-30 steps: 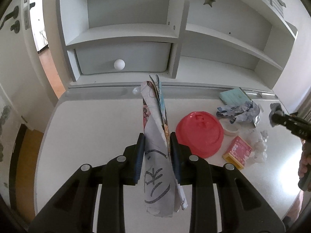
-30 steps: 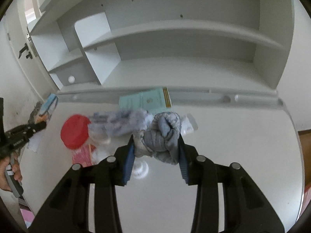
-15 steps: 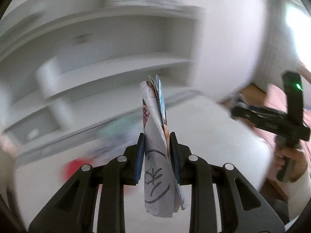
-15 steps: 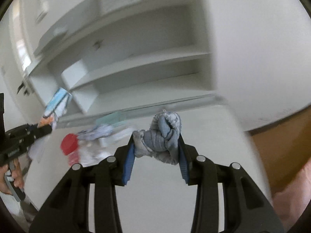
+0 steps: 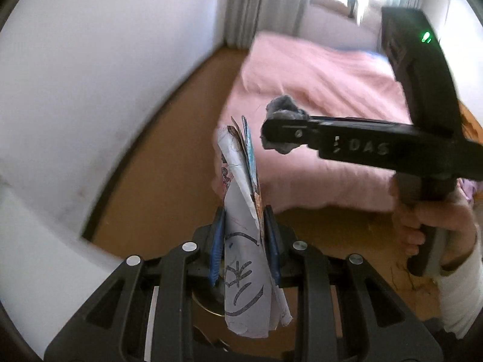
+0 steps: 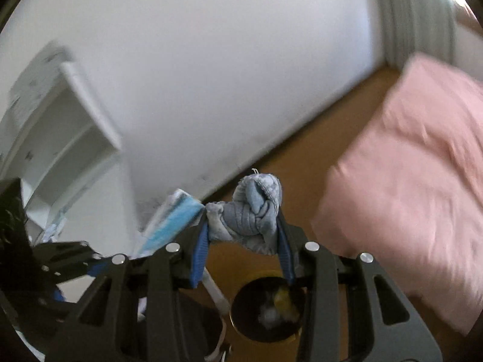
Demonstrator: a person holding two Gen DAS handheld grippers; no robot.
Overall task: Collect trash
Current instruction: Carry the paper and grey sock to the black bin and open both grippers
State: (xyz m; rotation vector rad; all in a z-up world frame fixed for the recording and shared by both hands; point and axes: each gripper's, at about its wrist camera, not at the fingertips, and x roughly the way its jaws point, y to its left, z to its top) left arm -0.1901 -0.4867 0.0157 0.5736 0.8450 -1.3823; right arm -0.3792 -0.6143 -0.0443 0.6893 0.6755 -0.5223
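Note:
My left gripper (image 5: 244, 235) is shut on a folded printed paper (image 5: 245, 241) that stands up between its blue pads. My right gripper (image 6: 243, 235) is shut on a crumpled grey-blue wad (image 6: 255, 205); it also shows in the left wrist view (image 5: 282, 134), held up and to the right of the paper. A round dark trash bin (image 6: 267, 307) with trash inside sits on the floor just below the right gripper. In the right wrist view the paper (image 6: 172, 220) and left gripper (image 6: 60, 259) are at the lower left.
A bed with a pink cover (image 5: 326, 90) stands to the right over a brown wooden floor (image 5: 169, 181). A white wall (image 5: 90, 75) runs along the left. White shelves (image 6: 60, 126) show at far left in the right wrist view.
Both grippers have swung right, away from the desk and shelves, toward the floor and bed, each still holding its trash. The bin has come into view under the right gripper.

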